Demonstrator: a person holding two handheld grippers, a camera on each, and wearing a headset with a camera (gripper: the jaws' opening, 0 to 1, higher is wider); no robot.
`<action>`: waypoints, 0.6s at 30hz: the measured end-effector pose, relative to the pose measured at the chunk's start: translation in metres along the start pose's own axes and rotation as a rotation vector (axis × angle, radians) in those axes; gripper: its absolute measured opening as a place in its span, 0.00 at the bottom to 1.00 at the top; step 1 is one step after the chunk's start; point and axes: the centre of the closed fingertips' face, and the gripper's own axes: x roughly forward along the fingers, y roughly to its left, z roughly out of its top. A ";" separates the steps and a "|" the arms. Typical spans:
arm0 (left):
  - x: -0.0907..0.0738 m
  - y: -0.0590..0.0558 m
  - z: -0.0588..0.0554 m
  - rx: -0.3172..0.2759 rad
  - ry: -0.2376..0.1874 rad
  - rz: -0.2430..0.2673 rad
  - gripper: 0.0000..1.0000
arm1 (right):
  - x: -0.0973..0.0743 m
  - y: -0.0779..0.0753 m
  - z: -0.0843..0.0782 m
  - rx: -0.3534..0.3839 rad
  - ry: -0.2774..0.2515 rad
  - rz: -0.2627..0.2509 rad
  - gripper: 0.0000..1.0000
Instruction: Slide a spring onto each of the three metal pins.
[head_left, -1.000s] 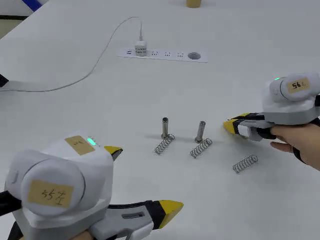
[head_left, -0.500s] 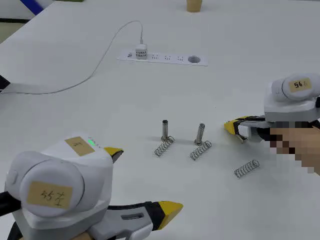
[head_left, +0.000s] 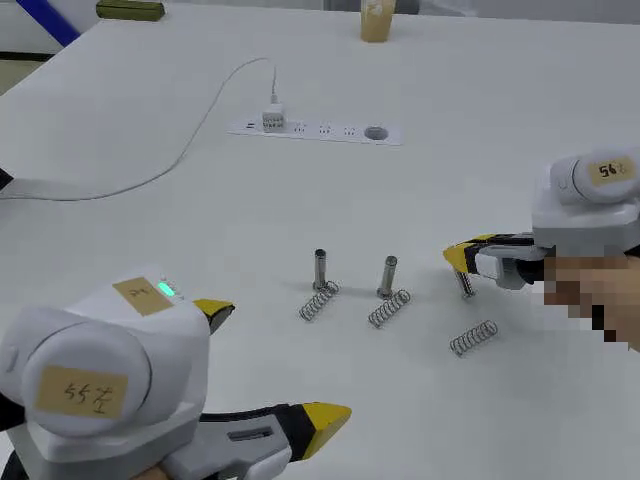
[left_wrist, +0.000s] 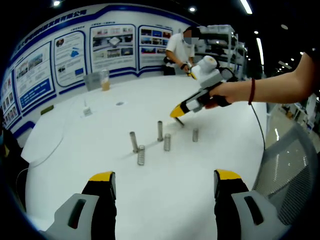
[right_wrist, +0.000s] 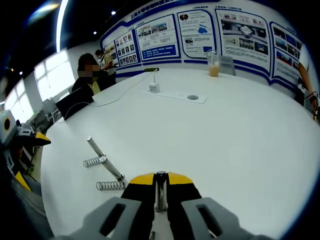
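Your right hand-held gripper (head_left: 462, 256) has its jaws pinched tight on the third pin (head_left: 466, 285), taking it by the upper end so the free end hangs toward the desk (head_left: 480, 170); I judge that hold suits standing it upright in line with the two pins (head_left: 320, 268) already on end there. None of the three springs (head_left: 389, 308) sits on a pin yet; each lies on its side, two just beside the feet of the standing pins and one near the held pin, so each waits close to its post. Your left hand-held gripper (head_left: 270, 365) hovers low and near you, jaws spread wide with nothing between them; it is probably kept back to leave room. The right gripper view shows the jaws meeting around the pin's shaft (right_wrist: 160, 190), which the head view hides. The left gripper view gives the side look, with the pin (left_wrist: 178, 121) slanting under the yellow tip, its lower end close to the desk; whether it touches, I cannot tell.
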 end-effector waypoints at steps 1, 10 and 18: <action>0.000 0.000 0.000 0.000 0.000 0.000 0.82 | -0.001 0.001 0.000 -0.005 0.000 0.000 0.08; -0.005 0.000 -0.004 -0.009 0.001 0.007 0.81 | -0.011 0.005 -0.001 -0.045 0.010 -0.003 0.08; -0.007 0.001 -0.001 -0.004 -0.007 0.010 0.80 | -0.016 0.010 -0.003 -0.074 0.022 -0.002 0.08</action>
